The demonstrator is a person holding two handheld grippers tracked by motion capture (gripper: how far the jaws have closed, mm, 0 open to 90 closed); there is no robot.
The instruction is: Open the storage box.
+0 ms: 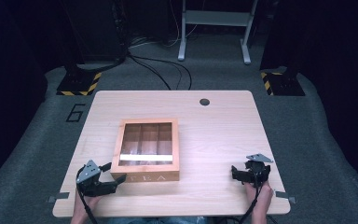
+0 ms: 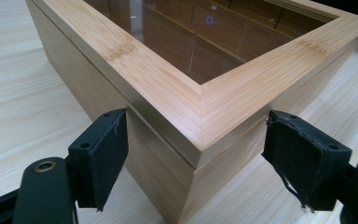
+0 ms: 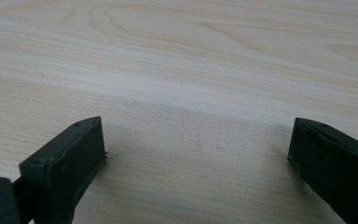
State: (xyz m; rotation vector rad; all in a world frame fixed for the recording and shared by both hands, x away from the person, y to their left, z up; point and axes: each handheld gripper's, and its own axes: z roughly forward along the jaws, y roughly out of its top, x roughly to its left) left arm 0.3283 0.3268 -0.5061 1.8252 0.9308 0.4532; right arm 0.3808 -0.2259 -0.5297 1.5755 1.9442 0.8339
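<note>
The square bamboo tea box with a glass lid (image 1: pixel 148 149) sits at the middle of the pale wooden table (image 1: pixel 214 140). A bright reflection on the glass hides part of its three compartments, whose contents I cannot make out. The left gripper (image 1: pixel 108 173) has its jaws apart, one on each side of the box's near left corner (image 2: pixel 198 154). The right gripper (image 1: pixel 237 173) rests well apart from the box, jaws wide open over bare wood (image 3: pixel 191 70).

My left gripper (image 1: pixel 106 176) gapes wide, my right gripper (image 1: pixel 240 173) too — both held low, well apart.
</note>
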